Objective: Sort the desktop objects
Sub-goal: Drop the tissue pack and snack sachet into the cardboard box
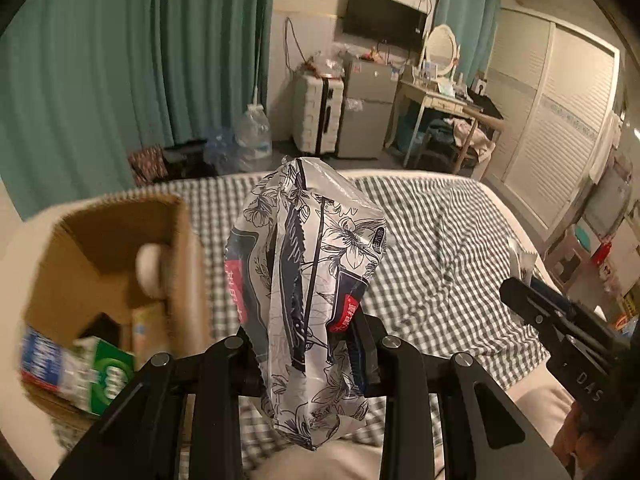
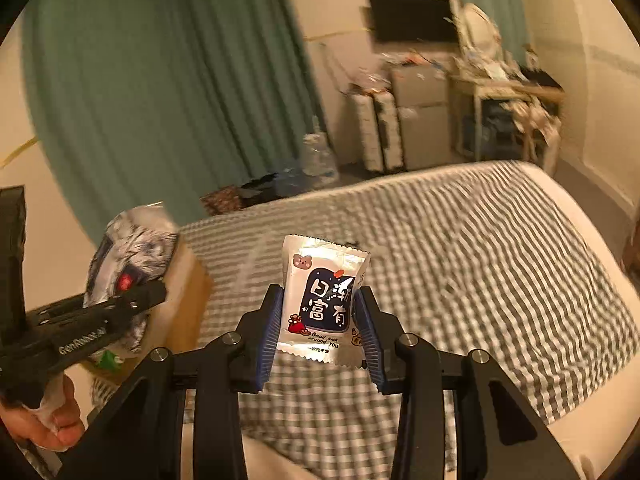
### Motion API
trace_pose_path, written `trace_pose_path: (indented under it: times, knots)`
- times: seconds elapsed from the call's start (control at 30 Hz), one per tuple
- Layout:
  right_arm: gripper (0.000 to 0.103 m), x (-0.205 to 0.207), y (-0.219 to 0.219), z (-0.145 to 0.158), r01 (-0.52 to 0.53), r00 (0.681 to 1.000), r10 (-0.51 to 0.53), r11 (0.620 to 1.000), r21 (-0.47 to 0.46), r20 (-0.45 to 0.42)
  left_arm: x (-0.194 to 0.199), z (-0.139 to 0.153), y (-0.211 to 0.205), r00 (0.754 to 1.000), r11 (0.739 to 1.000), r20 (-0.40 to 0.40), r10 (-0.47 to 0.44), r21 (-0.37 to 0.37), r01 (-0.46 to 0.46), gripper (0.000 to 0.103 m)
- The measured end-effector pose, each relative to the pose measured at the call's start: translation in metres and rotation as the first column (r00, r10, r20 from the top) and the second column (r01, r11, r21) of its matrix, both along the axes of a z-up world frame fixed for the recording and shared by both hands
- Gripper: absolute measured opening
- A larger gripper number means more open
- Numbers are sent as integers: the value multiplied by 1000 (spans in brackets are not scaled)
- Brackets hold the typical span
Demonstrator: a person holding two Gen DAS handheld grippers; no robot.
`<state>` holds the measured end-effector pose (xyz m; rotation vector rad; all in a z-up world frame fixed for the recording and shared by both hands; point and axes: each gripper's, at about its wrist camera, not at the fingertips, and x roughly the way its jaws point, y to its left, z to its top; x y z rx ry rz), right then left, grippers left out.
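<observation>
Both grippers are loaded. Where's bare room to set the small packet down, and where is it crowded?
Free: the checkered bedspread ahead and right of the small packet, out to the bed's edge. Crowded: the cardboard box at left, already holding items, with the left gripper and its floral pack beside it.

Glossy plastic tissue pack (image 1: 308, 280), shiny foil sachet (image 2: 320, 304), matt cardboard box (image 1: 120, 248).

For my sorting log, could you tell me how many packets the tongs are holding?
2: a floral tissue packet in the left tongs, and a small wipe sachet in the right tongs.
</observation>
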<state>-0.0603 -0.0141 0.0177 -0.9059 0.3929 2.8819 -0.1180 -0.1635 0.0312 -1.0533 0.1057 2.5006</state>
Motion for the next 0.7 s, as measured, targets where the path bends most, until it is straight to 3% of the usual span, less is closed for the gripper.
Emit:
trace_pose_path:
  times: [0.23, 0.33, 0.4, 0.5, 0.7]
  knots:
    - [37, -17, -89, 48, -147, 987, 148, 989, 24, -63, -9, 39, -72, 995, 998, -85, 42, -35, -45, 30]
    - [37, -37, -122, 53, -228, 972, 224, 972, -56, -66, -14, 46, -106, 982, 992, -162, 100, -56, -110, 30]
    - [37, -53, -142, 53, -262, 965, 257, 960, -98, -59, -19, 41, -124, 979, 991, -168, 119, -42, -127, 31]
    - [37, -82, -168, 45, -289, 957, 289, 954, -83, -21, -27, 26, -143, 979, 989, -151, 137, -41, -145, 31]
    - [37, -134, -210, 7, -317, 941, 327, 942, -107, 90, -56, -13, -182, 978, 980, -75, 194, -21, -196, 31]
